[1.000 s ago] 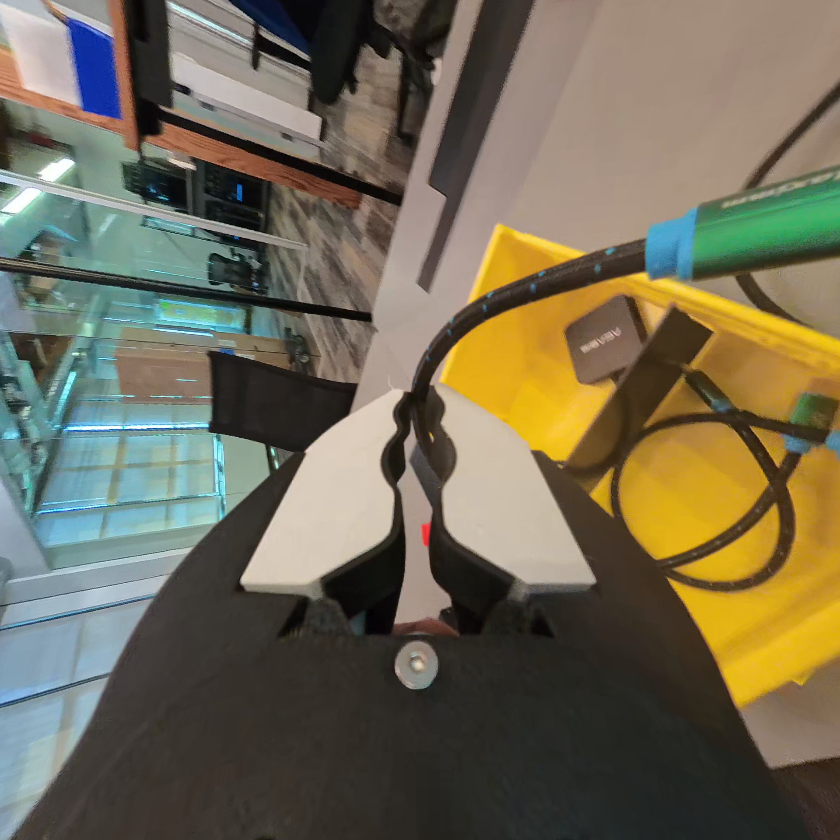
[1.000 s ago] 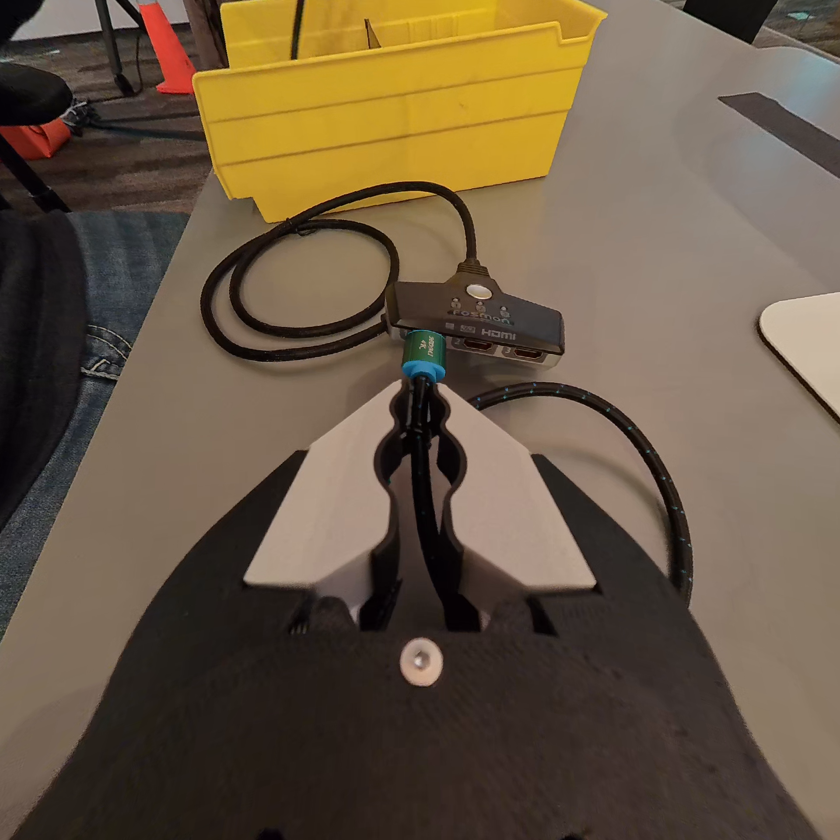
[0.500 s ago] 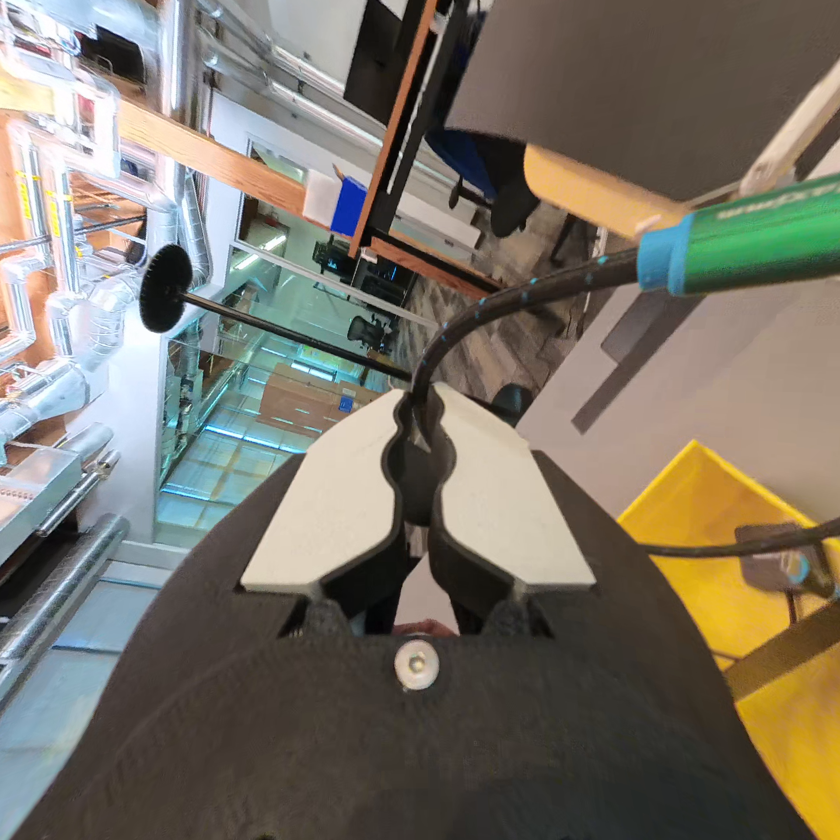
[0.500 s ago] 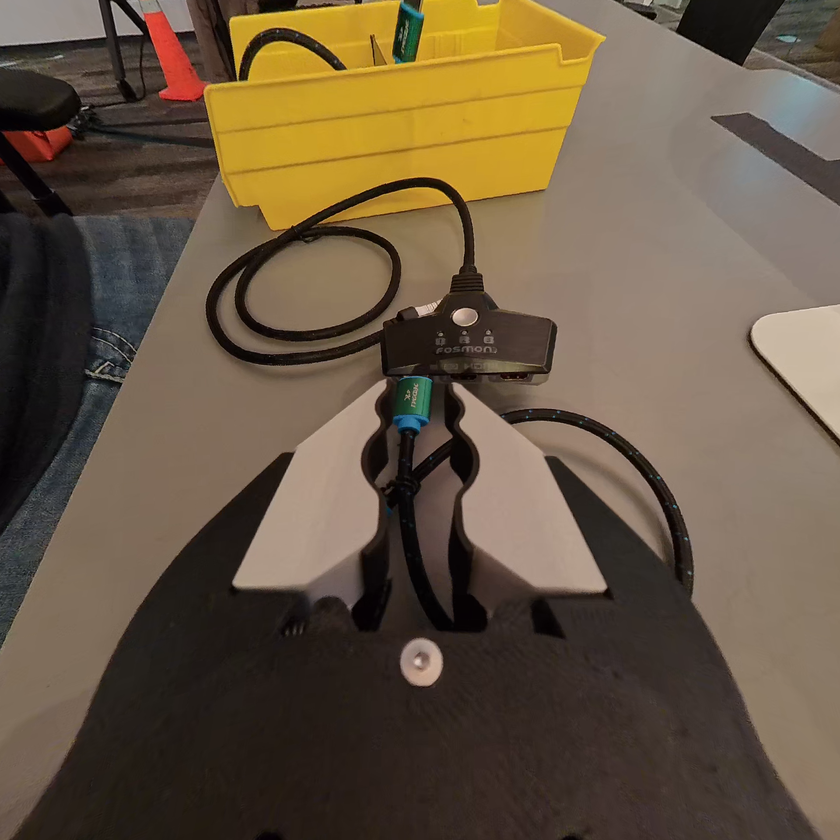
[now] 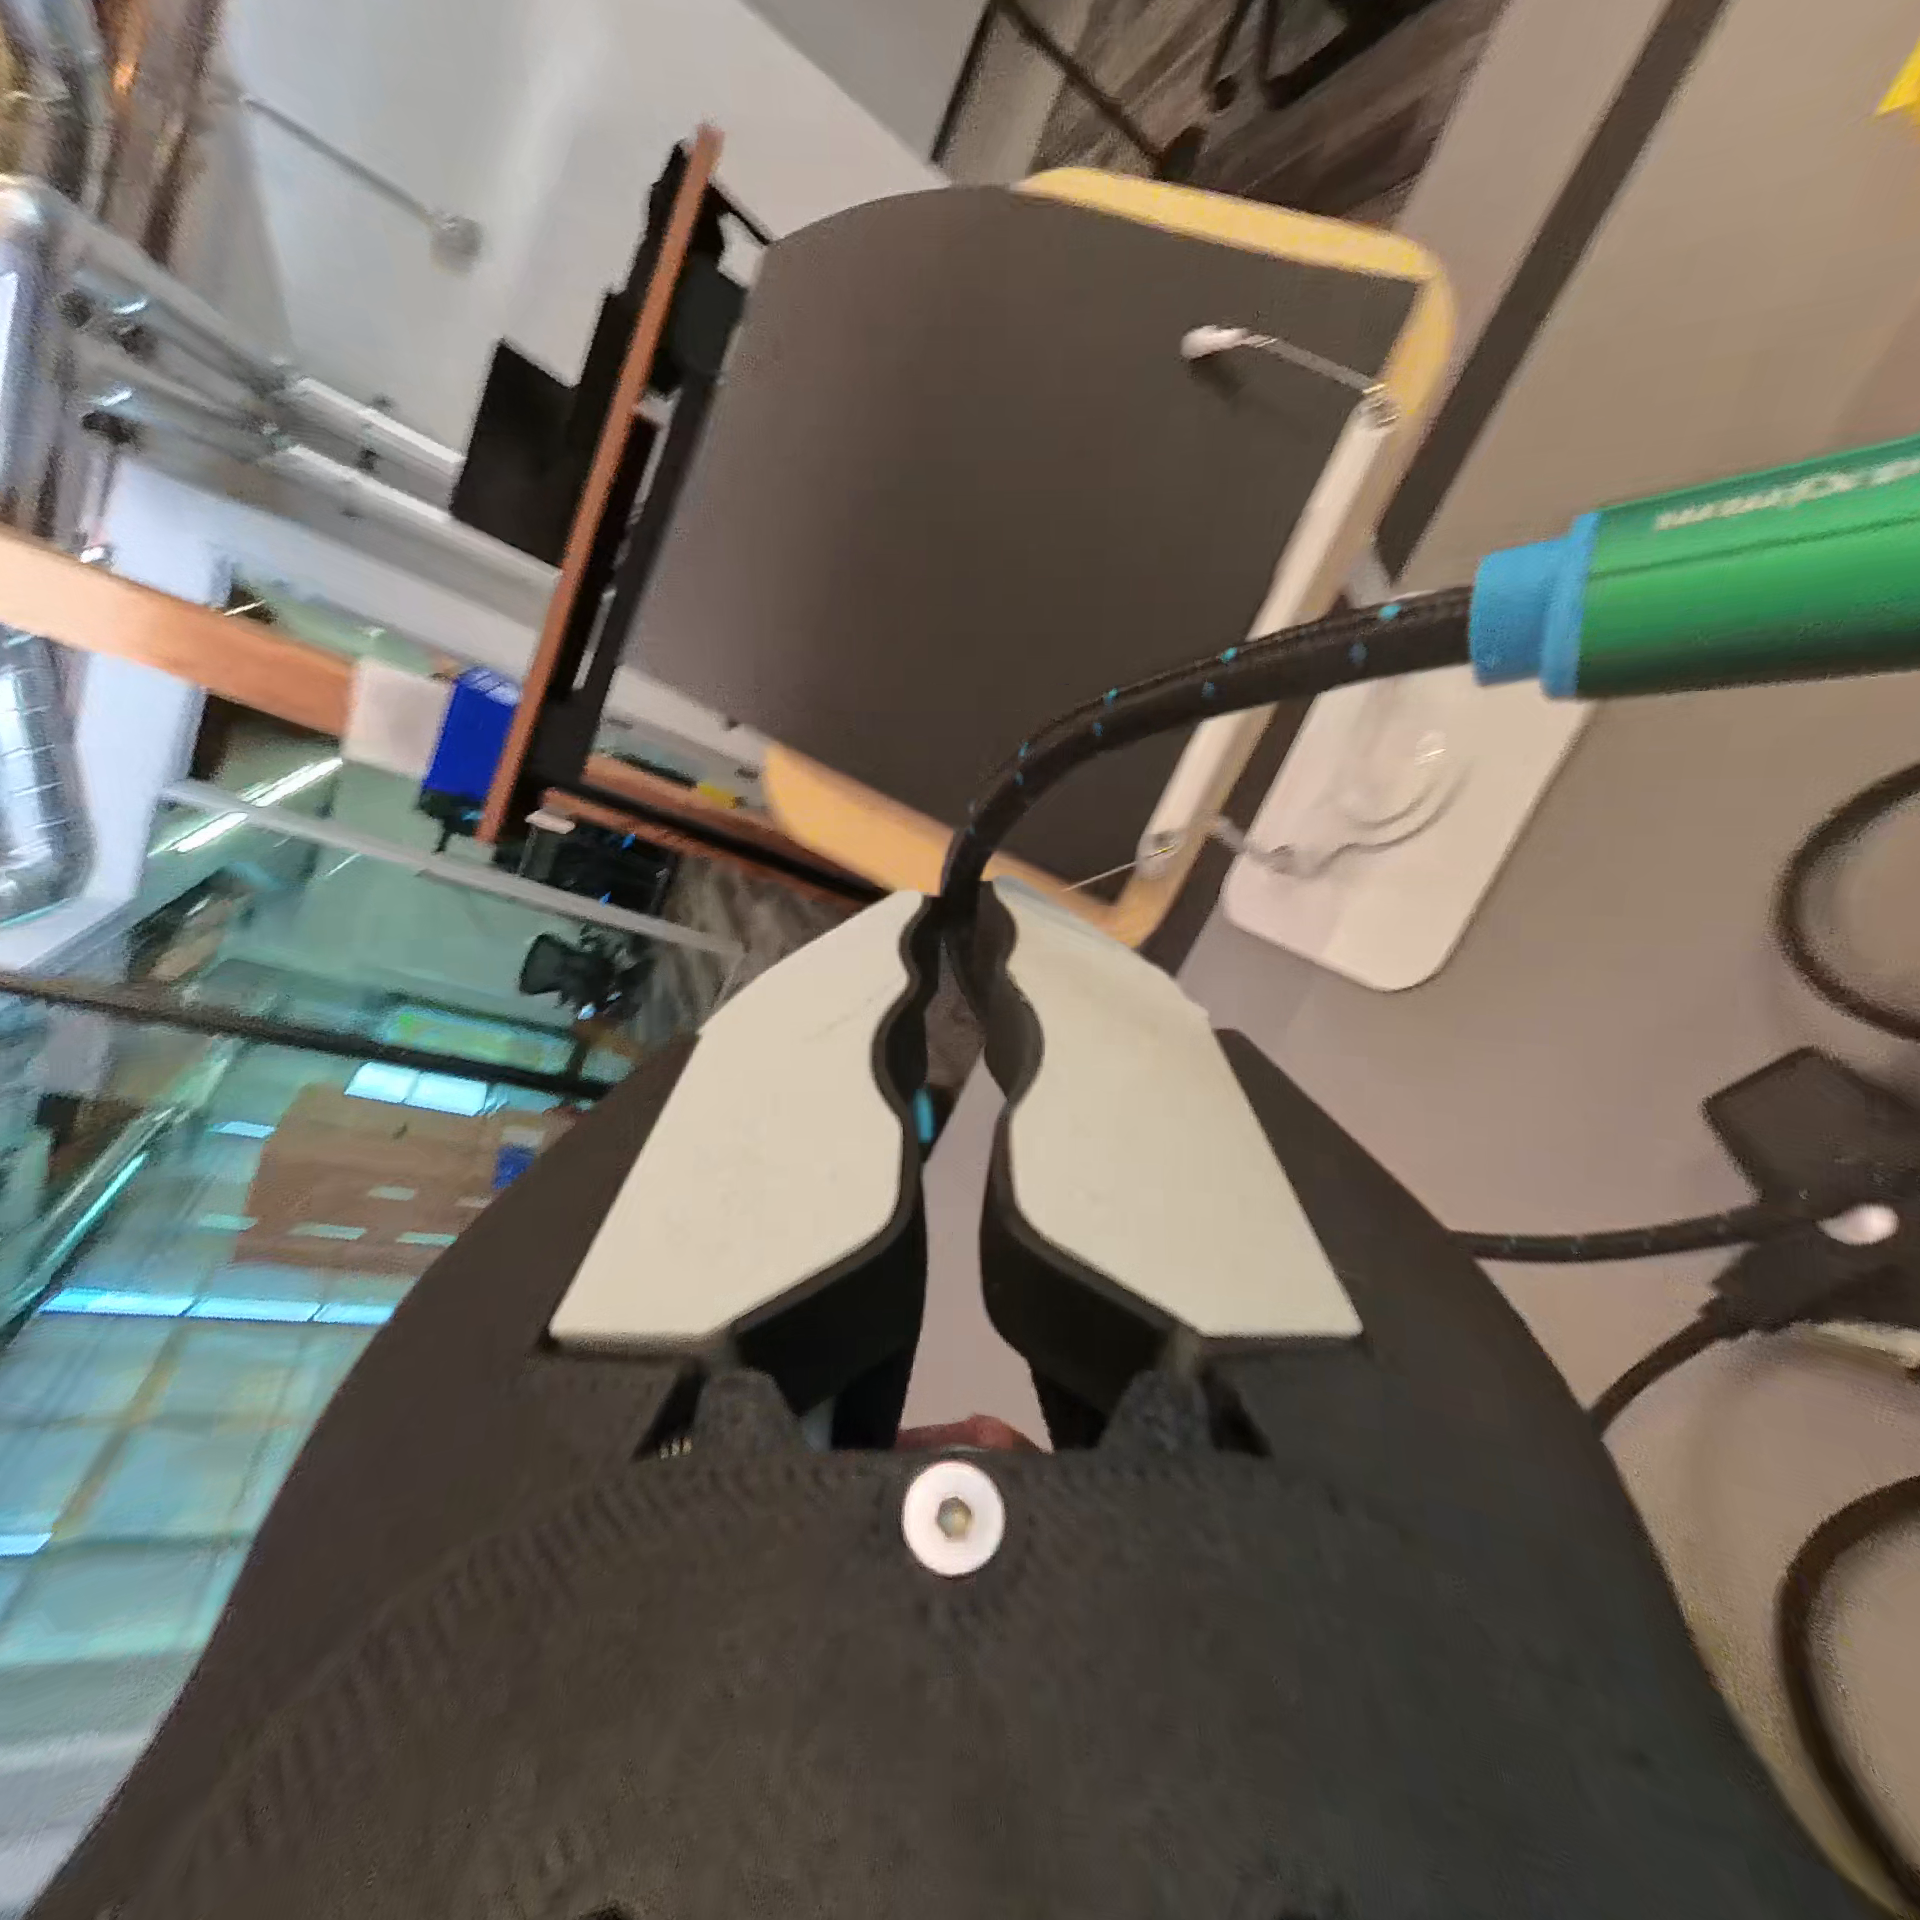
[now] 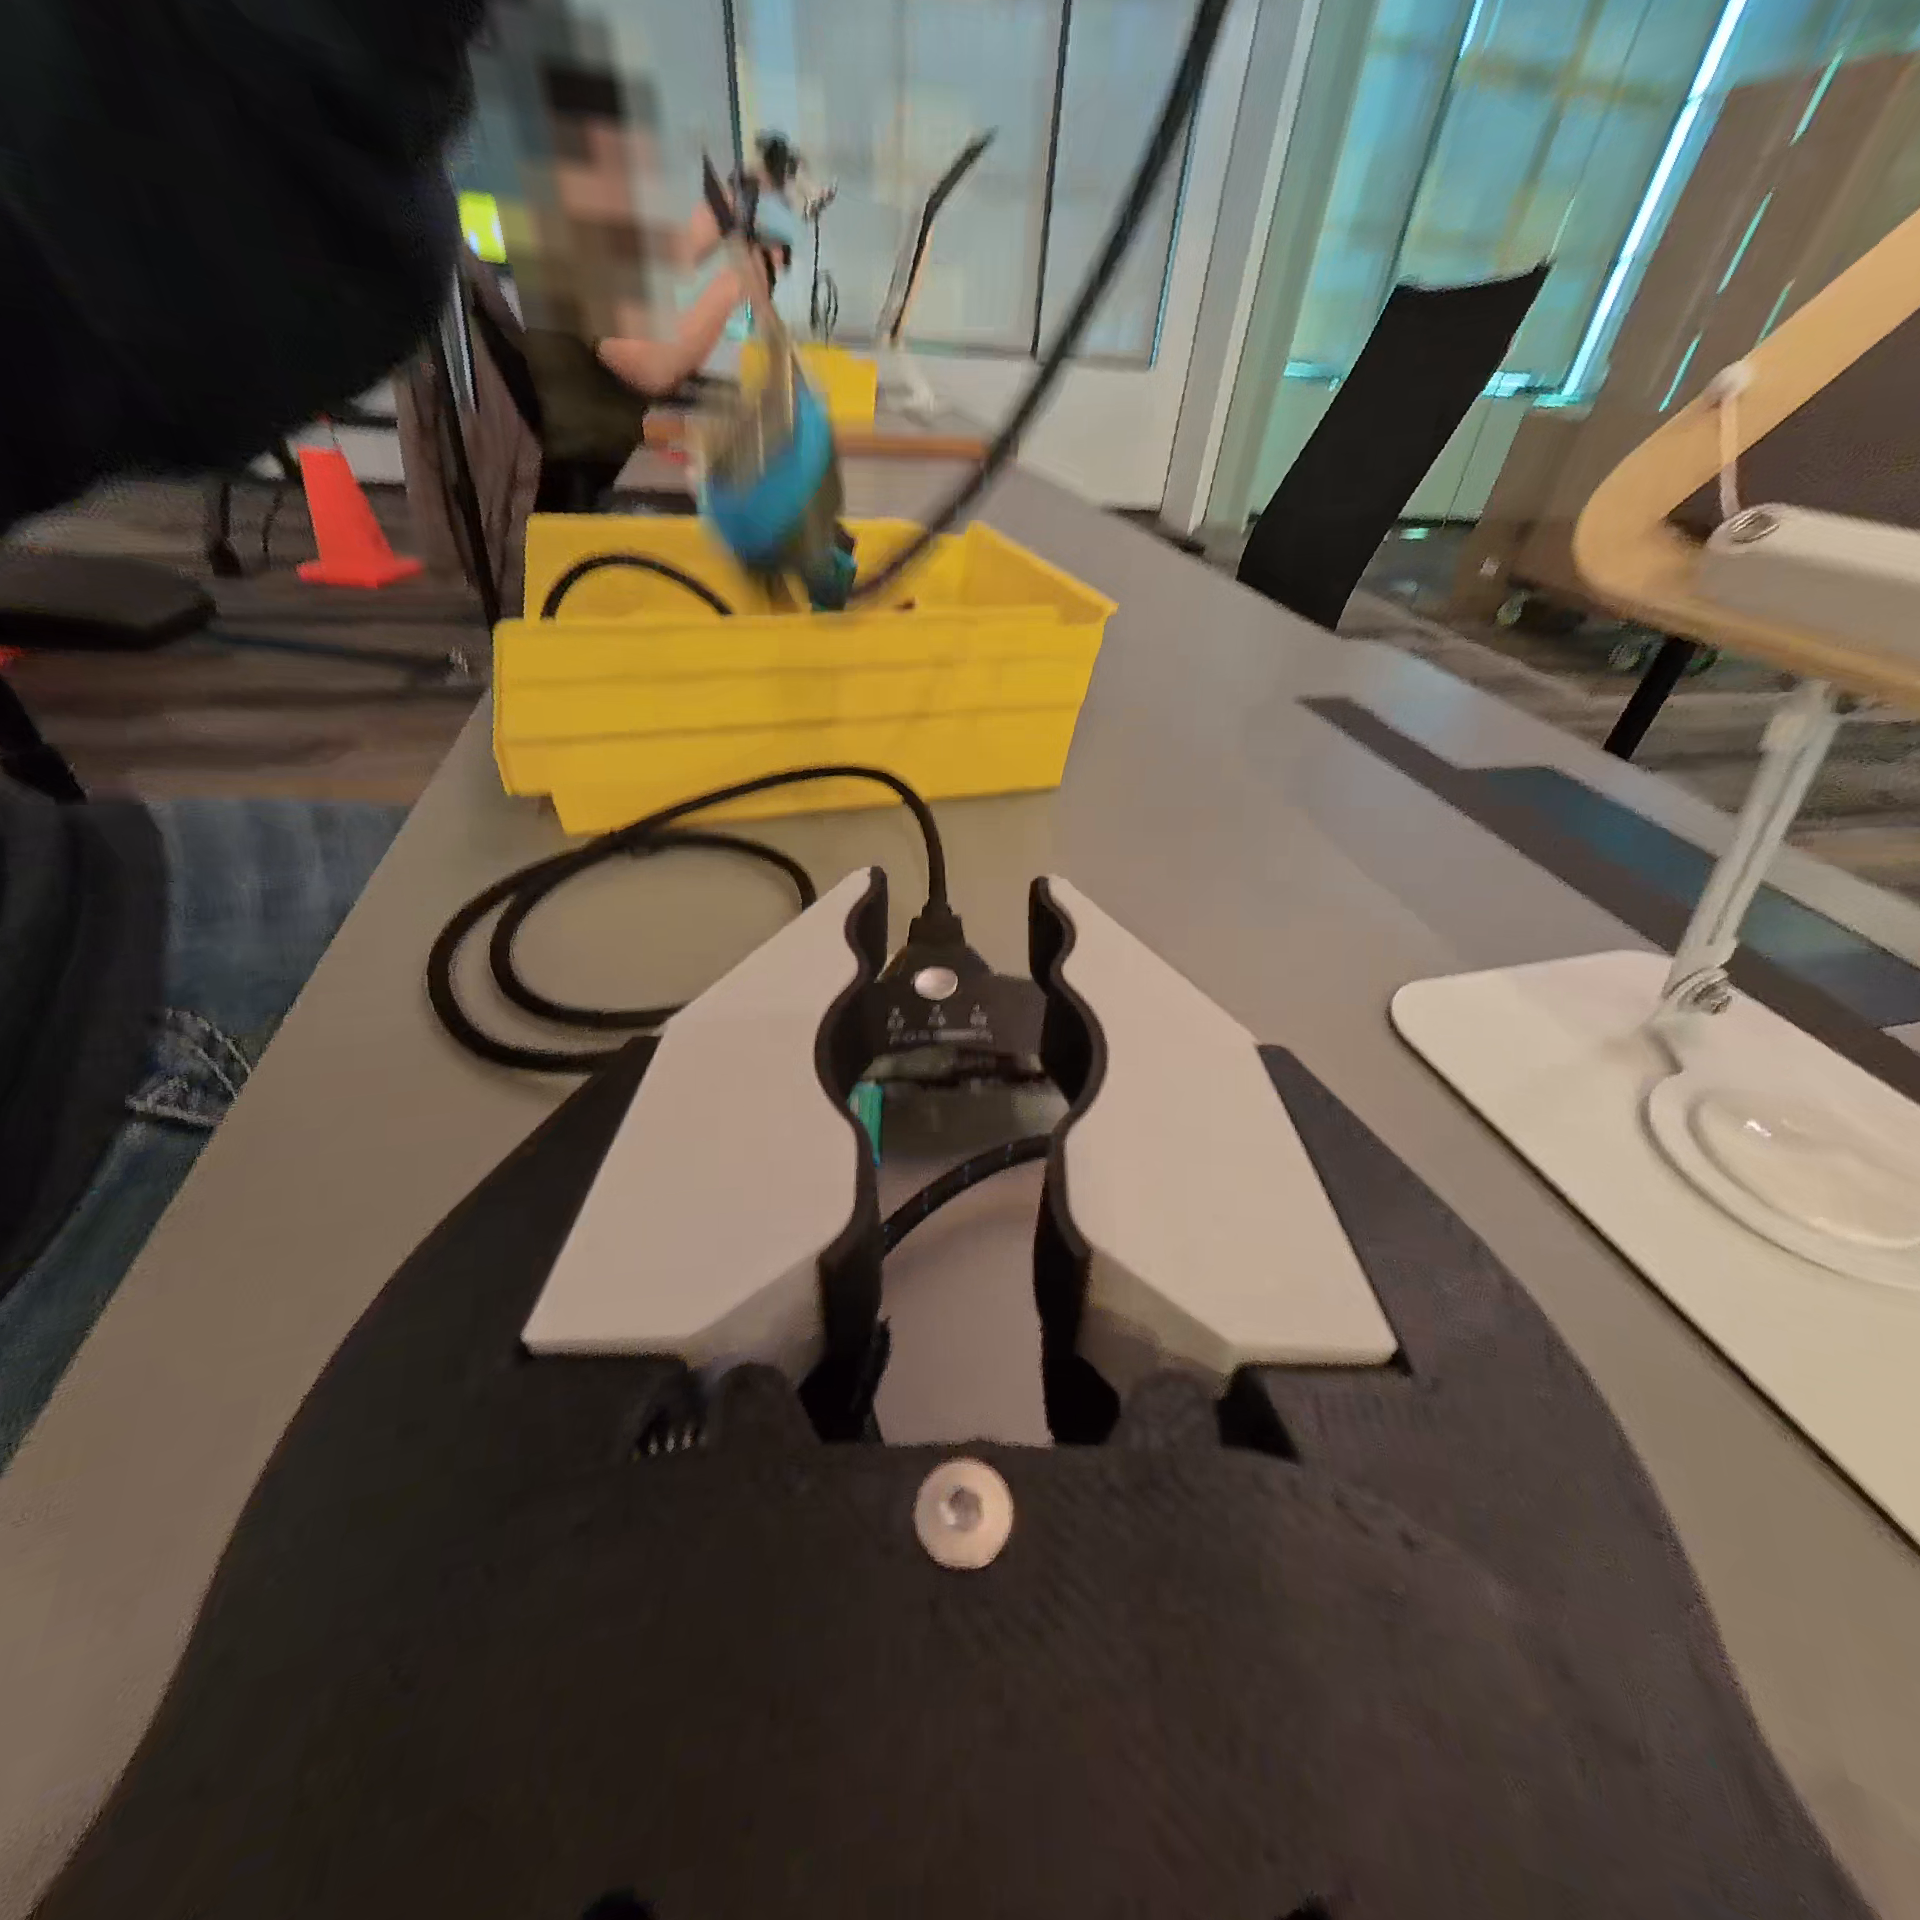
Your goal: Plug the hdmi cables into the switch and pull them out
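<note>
Left wrist view: the left gripper (image 5: 958, 914) is pinched tight on a black braided HDMI cable (image 5: 1132, 707), which rises from the fingertips and bends right to its green plug (image 5: 1756, 587) with a blue collar, held up in the air. Behind it stands a dark panel with a pale wooden rim (image 5: 1039, 540) on a white base plate (image 5: 1455, 821). At the right edge, on the grey table (image 5: 1507, 1049), lies the black HDMI switch (image 5: 1829, 1132), blurred, with a cable running into it. Right wrist view: the right gripper (image 6: 956, 894) has its jaws spread wide and grips nothing; the switch (image 6: 940, 1023) lies on the table (image 6: 1299, 883) between the fingertips, not touched by either so far as can be seen. A second green plug (image 6: 864, 1127) sits at the near left of the switch; whether it is fully seated cannot be told. Its braided cable (image 6: 966, 1174) curves between the jaws. The switch's own black lead (image 6: 623, 935) loops on the table to the left, toward a yellow bin (image 6: 790, 696). Above the bin hangs the other plug (image 6: 774, 499), motion-blurred.
</note>
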### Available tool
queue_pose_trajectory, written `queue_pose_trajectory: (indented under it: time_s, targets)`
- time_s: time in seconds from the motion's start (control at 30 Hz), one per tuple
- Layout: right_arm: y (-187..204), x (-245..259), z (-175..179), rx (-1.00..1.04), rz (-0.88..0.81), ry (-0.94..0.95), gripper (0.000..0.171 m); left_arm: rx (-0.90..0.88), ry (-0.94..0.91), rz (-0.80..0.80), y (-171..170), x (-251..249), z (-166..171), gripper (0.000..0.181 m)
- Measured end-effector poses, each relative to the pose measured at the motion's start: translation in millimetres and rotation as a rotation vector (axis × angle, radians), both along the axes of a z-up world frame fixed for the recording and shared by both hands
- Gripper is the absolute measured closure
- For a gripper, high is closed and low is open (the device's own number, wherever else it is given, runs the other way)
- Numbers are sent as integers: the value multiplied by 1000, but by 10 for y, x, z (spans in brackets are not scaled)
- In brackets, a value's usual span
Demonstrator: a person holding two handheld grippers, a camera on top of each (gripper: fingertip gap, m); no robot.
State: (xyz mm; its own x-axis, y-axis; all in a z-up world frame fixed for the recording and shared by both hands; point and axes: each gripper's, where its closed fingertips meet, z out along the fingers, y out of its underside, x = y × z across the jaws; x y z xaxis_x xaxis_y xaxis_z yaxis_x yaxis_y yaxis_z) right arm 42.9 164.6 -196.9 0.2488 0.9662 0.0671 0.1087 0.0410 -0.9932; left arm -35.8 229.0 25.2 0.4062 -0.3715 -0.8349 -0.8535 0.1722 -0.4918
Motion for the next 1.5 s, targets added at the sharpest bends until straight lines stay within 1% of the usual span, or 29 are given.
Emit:
queue_pose_trajectory:
  time_s: [0.1,0.13,0.23,0.3,0.37,0.47,0.53,0.63,0.7,0.8,1.0,1.23,1.27,1.3,1.33,1.5]
  targets:
    - [66,102,182,-26,-29,112,148,-75,-5,-147,-2,396,-422,176]
    - [102,148,237,-38,-44,149,150,-112,-17,-170,0,486,-551,176]
    - [186,315,437,-59,-81,281,151,-234,-51,-338,-135,807,-897,175]
    - [209,409,557,-49,-98,356,148,-309,-81,-382,-178,937,-1080,175]
    - [191,467,675,12,-120,406,141,-373,-119,-441,-240,1059,-1217,175]
    - [77,484,825,178,-154,407,138,-509,-158,-494,-305,1191,-1464,175]
    - [-67,465,916,269,-128,405,137,-595,-137,-518,-338,1234,-1653,176]
    - [-249,443,1006,333,-66,421,138,-694,-131,-543,-365,1275,-1830,175]
    - [-259,417,979,353,-67,388,141,-741,-116,-556,-390,1296,-1910,176]
    - [-256,392,949,372,-80,356,155,-801,-101,-528,-388,1324,-2007,176]
    - [-169,405,910,328,-109,341,162,-906,-99,-522,-462,1375,-2178,176]
    - [-5,446,791,180,-116,332,165,-945,-92,-496,-479,1332,-2357,174]
    - [20,441,754,159,-116,318,166,-948,-91,-495,-484,1313,-2363,168]
    - [46,433,711,141,-118,301,166,-948,-101,-494,-485,1292,-2345,157]
    - [71,417,664,119,-119,283,166,-949,-110,-490,-482,1260,-2318,149]
    - [99,275,413,41,-87,163,166,-882,-169,-505,-470,1065,-1956,136]
